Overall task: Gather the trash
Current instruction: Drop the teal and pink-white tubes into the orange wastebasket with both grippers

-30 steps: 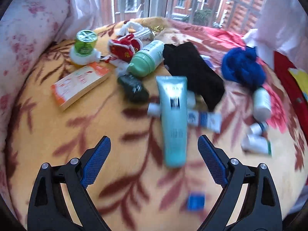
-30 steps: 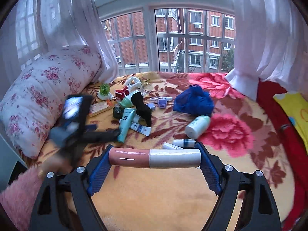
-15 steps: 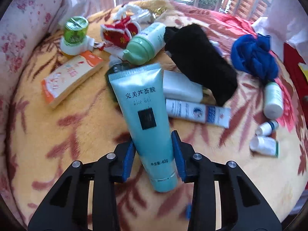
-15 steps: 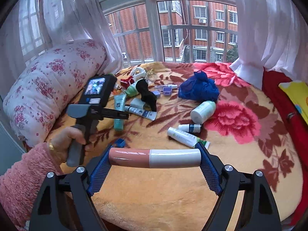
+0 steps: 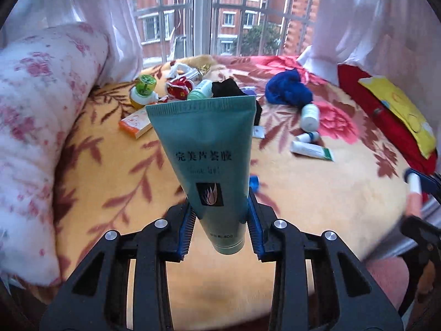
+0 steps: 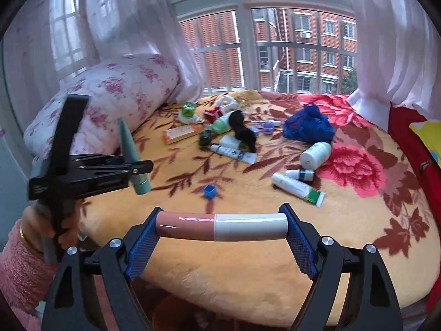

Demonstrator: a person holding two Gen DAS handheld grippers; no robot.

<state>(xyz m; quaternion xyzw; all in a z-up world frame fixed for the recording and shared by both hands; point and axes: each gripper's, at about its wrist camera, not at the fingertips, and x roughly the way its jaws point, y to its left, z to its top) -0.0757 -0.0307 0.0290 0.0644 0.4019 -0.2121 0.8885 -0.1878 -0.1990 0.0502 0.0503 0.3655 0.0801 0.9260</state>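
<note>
Left hand-held gripper (image 5: 222, 224) pinching a teal tube (image 5: 209, 160) near its cap end, tube upright, raised clear of the bed (image 5: 317, 193) over its near-left edge. From the right wrist view the same tube (image 6: 132, 154) stands tilted in the jaws beside the floral pillow (image 6: 110, 93). Right hand-held gripper (image 6: 222, 226) clamped endwise on a pink-and-white cylinder (image 6: 222, 226), held crosswise above the bed's near edge. Still on the blanket: white bottle (image 6: 315, 154), blue cloth (image 6: 307, 127), black sock (image 6: 242, 132), small blue cap (image 6: 208, 191).
</note>
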